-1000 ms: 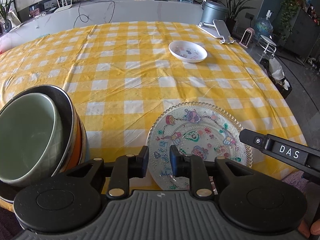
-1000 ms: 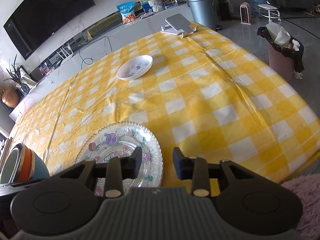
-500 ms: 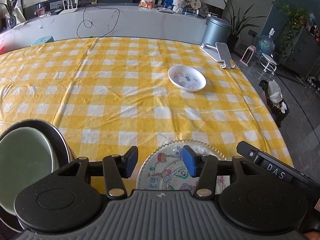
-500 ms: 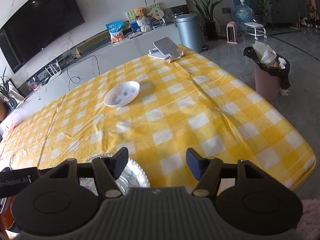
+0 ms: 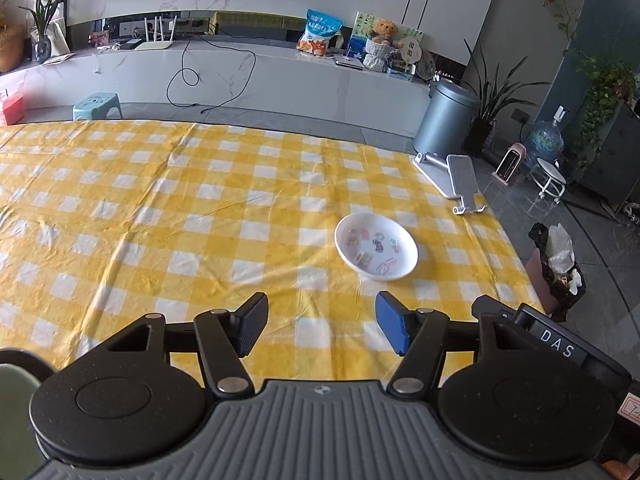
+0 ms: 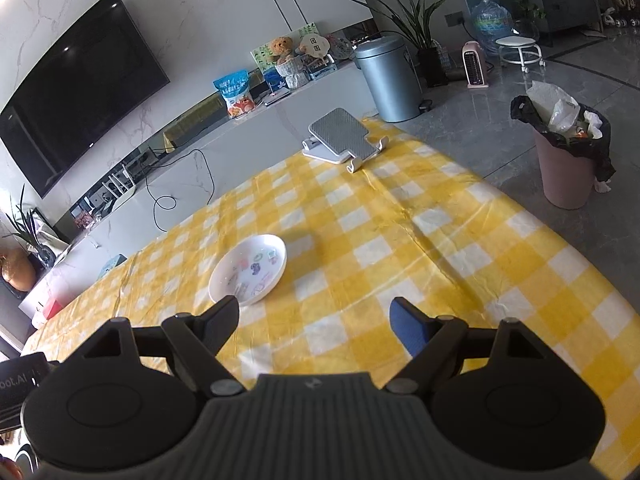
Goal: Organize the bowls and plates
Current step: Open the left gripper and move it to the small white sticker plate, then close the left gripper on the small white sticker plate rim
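Note:
A small white dish [image 5: 376,246] with coloured prints sits on the yellow checked tablecloth [image 5: 200,216], ahead and right of my left gripper [image 5: 321,329], which is open and empty above the cloth. The dish also shows in the right wrist view [image 6: 249,269], just beyond the left finger of my right gripper [image 6: 315,325], which is open and empty. A sliver of the stacked bowls [image 5: 16,392] shows at the lower left of the left wrist view. The patterned glass plate is out of view.
A grey tablet stand [image 5: 456,178] sits at the table's far right corner, also in the right wrist view [image 6: 340,136]. Beyond the table edge stand a grey bin [image 6: 386,80] and a pink waste basket [image 6: 568,160]. A white counter runs behind.
Both grippers have lifted and tilted up, and both have opened wider. The glass plate and most of the bowl stack have dropped out of view below.

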### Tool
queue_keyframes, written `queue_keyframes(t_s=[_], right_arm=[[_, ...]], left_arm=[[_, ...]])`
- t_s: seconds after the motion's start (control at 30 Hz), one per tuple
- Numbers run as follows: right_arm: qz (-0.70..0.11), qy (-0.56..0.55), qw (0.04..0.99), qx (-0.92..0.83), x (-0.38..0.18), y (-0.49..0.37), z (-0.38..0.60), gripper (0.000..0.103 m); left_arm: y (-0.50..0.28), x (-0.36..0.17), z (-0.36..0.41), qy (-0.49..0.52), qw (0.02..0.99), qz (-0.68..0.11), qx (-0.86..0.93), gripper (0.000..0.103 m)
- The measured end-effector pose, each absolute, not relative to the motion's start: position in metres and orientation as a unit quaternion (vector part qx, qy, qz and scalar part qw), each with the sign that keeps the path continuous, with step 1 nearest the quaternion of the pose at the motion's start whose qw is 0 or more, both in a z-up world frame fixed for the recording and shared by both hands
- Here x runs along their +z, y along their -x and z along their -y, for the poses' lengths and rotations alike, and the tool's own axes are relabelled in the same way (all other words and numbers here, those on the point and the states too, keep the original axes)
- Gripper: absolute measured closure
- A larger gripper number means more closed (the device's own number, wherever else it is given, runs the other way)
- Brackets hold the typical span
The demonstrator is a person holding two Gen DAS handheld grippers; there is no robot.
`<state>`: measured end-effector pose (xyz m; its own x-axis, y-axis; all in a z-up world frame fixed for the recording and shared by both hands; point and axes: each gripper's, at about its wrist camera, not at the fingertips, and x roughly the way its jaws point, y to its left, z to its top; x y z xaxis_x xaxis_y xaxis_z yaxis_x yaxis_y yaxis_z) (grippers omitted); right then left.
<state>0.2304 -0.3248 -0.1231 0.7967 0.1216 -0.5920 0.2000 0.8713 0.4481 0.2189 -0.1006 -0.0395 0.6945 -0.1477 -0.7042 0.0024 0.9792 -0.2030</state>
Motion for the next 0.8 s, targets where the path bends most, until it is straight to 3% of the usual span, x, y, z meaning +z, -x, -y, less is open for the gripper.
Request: queue_keyframes(t_s=[0.17, 0.33, 0.63, 0.8], right_arm=[[-0.305, -0.242, 0.921, -0.016, -0.121, -0.257, 0.335, 0.029], [-0.308, -0.235, 0.922, -0.004, -0.127, -0.289, 0.34, 0.046], [-0.345, -0.227, 0.91, 0.027, -0.148, -0.335, 0.327, 0.069], [-0.362, -0.218, 0.905, 0.036, -0.155, -0.344, 0.315, 0.069]], left_arm=[[-0.246, -0.045, 0.112, 0.108, 0.919, -0.377, -0.041, 0.033], [-0.271, -0.06, 0.119, 0.116, 0.918, -0.379, -0.033, 0.035], [-0.309, -0.098, 0.125, 0.132, 0.91, -0.394, -0.019, 0.057], [-0.317, -0.112, 0.126, 0.148, 0.901, -0.407, -0.018, 0.066]])
